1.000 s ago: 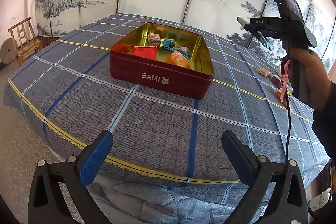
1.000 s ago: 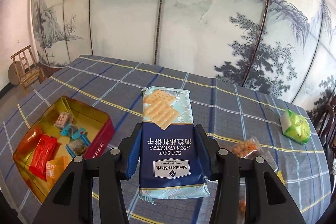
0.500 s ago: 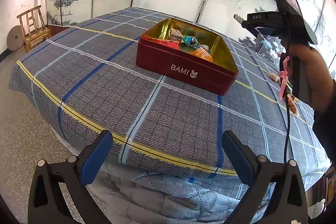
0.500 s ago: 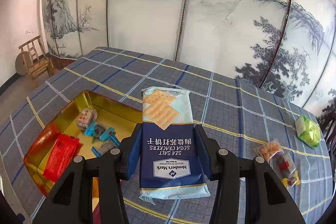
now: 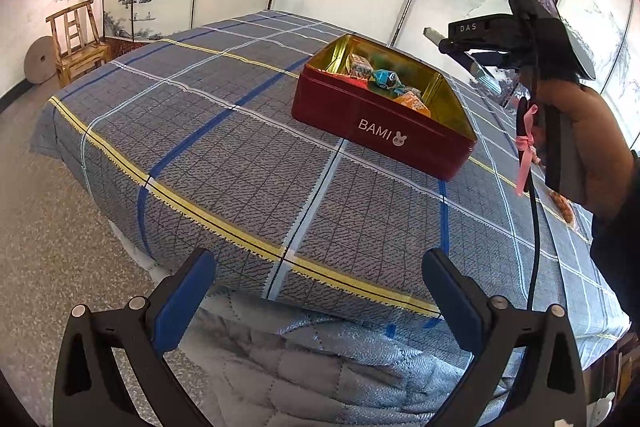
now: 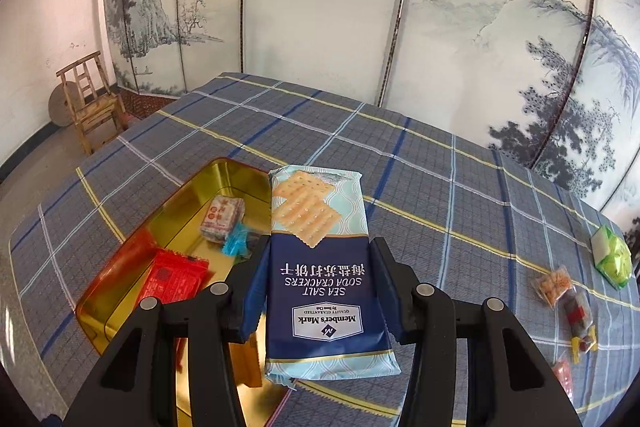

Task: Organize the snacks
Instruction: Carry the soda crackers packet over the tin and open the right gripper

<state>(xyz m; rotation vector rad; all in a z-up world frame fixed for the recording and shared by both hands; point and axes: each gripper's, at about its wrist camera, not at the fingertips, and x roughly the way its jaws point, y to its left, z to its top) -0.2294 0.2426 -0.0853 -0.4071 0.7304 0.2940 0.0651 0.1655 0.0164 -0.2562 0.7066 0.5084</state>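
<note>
Over the tin (image 6: 120, 291), at its right edge, the right gripper (image 6: 320, 291) has its pads pressed on both sides of a cracker pack (image 6: 320, 267) (sea salt soda crackers, label upside down to the camera). The left gripper (image 5: 320, 303) hangs wide open with nothing in it, well short of the tin. Inside the tin there's a red packet (image 6: 172, 279), a small box (image 6: 222, 219) and some candies. Still out on the cloth right of the tin: a green pack (image 6: 614, 257) and a few small snacks (image 6: 552, 283). So I'd say roughly halfway.
</note>
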